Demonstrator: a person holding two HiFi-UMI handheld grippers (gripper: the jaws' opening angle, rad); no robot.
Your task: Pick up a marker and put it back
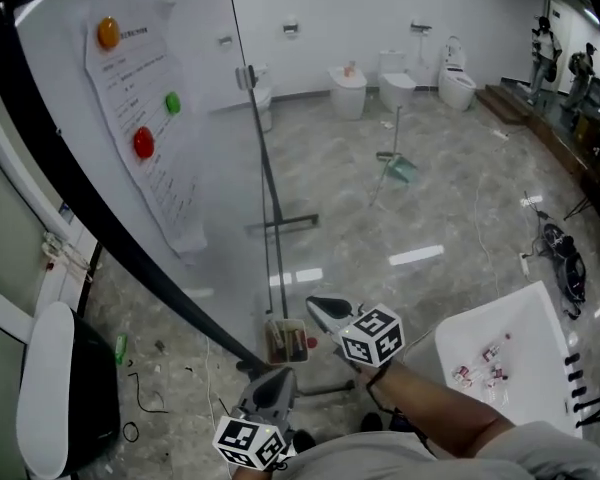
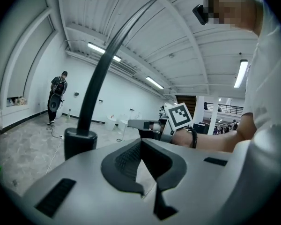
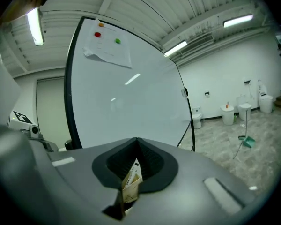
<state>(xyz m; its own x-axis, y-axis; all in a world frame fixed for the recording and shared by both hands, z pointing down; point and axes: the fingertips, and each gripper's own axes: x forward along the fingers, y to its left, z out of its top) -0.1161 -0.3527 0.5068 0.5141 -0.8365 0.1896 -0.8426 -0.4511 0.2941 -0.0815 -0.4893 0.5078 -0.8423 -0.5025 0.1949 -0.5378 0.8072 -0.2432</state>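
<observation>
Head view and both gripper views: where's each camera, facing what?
Head view: on the person's head, facing steeply down at the whiteboard; shows left hand-held gripper, right hand-held gripper, right forearm.
Left gripper view: on the left one, facing the far wall; shows its own jaws, the right one, the person's shirt.
Right gripper view: on the right one, facing the whiteboard; shows its own jaws.
Shared: whiteboard, in head and right gripper views.

Whiteboard (image 1: 60,98) looms left of the right gripper (image 1: 320,310), its paper sheet (image 1: 145,168) pinned by orange, green and red magnets. Toilets (image 1: 397,86) far ahead, white table (image 1: 520,338) to its right.
</observation>
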